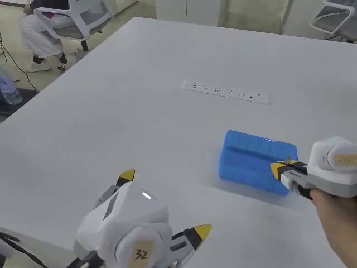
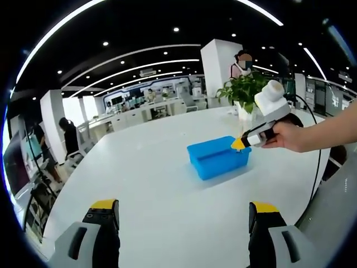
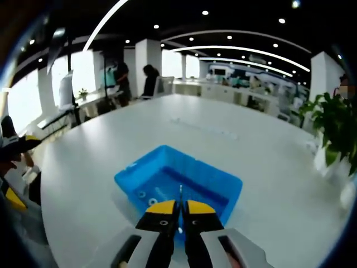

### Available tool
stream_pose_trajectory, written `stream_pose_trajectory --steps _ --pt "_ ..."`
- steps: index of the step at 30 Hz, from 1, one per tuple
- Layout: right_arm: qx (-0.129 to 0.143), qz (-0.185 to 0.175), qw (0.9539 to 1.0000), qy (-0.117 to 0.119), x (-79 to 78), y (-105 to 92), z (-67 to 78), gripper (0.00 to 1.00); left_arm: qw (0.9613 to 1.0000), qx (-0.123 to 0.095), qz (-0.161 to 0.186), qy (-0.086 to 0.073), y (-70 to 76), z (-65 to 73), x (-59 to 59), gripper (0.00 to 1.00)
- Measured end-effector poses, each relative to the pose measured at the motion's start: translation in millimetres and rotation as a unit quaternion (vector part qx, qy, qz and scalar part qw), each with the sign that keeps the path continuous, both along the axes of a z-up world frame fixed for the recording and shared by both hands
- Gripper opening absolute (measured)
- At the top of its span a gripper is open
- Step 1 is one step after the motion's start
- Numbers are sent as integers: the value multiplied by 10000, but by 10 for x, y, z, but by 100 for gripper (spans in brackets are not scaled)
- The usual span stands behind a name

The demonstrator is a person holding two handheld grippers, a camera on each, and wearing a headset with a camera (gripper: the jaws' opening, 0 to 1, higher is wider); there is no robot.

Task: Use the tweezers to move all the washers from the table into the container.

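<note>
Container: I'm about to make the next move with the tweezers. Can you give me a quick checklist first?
1. Grip: right gripper shut on tweezers: ok.
2. Aim: tweezers tip above the container: ok.
3. Drop-off: some washers lie on the container floor: ok.
4. Load: anything held at the tweezers tip: cannot tell.
5. Clearance: left gripper open, apart from the container: ok.
6. Any washers left on the table: cannot tell, too small to make out.
</note>
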State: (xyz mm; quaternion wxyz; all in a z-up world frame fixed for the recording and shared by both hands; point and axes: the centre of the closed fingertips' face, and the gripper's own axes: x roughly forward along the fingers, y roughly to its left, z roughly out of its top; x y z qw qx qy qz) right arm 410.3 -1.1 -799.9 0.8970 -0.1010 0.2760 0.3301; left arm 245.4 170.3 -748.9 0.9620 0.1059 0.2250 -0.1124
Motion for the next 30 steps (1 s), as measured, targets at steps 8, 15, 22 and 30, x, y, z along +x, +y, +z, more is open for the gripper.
stream_pose_trajectory --steps 8,15,22,30 --pt "-40 49 10000 -2 -14 2 -2 2 9990 390 -173 -126 -23 24 -12 99" --pt "-28 48 9999 -125 1 -9 100 3 9992 260 -151 -246 -7 90 3 94" --pt "185 134 9988 -430 -89 -20 495 3 9984 -341 -291 -331 -80 281 38 84" --pt "375 834 9933 -711 -484 102 973 2 9935 -645 -818 -457 -264 654 210 66"
